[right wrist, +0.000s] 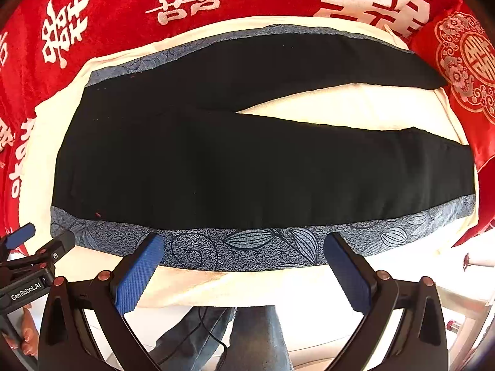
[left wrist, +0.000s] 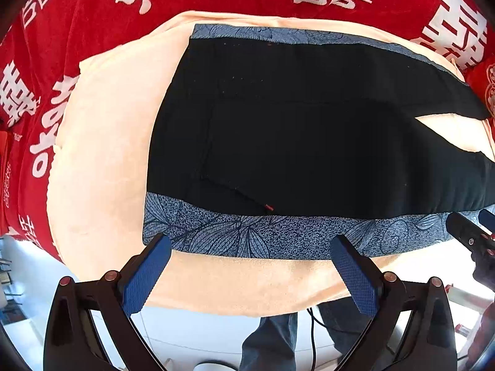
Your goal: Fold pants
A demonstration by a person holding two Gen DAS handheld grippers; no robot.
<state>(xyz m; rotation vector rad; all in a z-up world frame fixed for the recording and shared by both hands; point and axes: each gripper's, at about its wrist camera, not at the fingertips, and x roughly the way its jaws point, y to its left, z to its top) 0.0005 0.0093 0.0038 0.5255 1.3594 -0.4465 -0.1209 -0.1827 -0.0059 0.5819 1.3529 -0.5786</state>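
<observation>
One red plush blanket (right wrist: 123,9) with white characters underlies one cream towel (right wrist: 355,108). On it lies one pair of black pants (right wrist: 216,160), flat, edged by two blue leaf-patterned side bands. Left gripper (left wrist: 250,273) and right gripper (right wrist: 243,270), textured blue pads (right wrist: 137,278), hover spread at the near band.

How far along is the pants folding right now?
Done: the black pants lie spread flat on the cream towel, legs apart. In hand: nothing; the left gripper and right gripper hover open at the near edge. Left: every fold.
</observation>
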